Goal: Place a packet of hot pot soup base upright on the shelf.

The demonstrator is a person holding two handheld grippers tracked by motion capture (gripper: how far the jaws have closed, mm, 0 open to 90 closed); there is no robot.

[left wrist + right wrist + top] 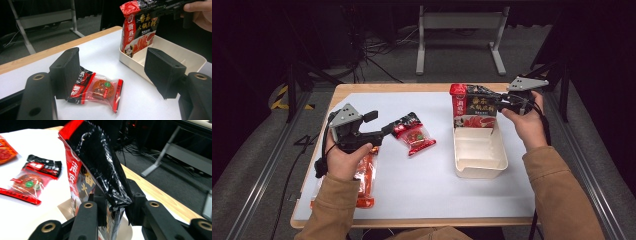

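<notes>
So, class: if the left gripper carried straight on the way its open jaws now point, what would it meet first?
Most likely the small red and black snack packet, lying on the white mat just ahead of the left gripper, partly behind one jaw. Depth is hard to judge.

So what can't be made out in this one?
- Orange packet, high view: mostly hidden under the left hand and sleeve.
- Black-and-red pouch bottom edge: hidden behind the cream tray wall, so whether it touches the floor is unclear.
- Small snack packet print: too small, partly behind a left gripper jaw.
</notes>
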